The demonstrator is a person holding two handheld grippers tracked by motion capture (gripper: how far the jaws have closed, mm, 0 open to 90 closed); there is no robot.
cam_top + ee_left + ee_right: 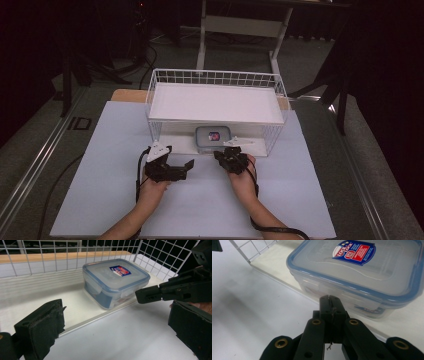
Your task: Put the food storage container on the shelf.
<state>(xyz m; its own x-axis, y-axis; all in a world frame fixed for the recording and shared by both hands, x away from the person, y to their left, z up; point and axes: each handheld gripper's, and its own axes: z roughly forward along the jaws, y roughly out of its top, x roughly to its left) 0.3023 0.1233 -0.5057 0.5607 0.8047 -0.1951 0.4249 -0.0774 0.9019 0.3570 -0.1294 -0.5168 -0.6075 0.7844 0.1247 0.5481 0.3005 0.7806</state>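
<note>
A clear plastic food container [214,136] with a blue-rimmed lid and a red and blue label sits on the bottom board of a white wire rack [155,90], under its upper shelf. My left gripper [180,156] is open in front of the rack, left of the container [116,280], its wide-apart jaws holding nothing [117,330]. My right gripper [218,155] is shut on nothing. Its tip [329,300] is just short of the container's front wall [362,272]. In the left gripper view the right gripper [147,293] reaches in from the right.
The rack stands at the back of a white table top [200,210]; its front side is open. A wooden strip [50,257] shows behind the wire. Cables [272,231] trail from both grippers toward the near edge. A table frame [240,25] stands on the floor beyond.
</note>
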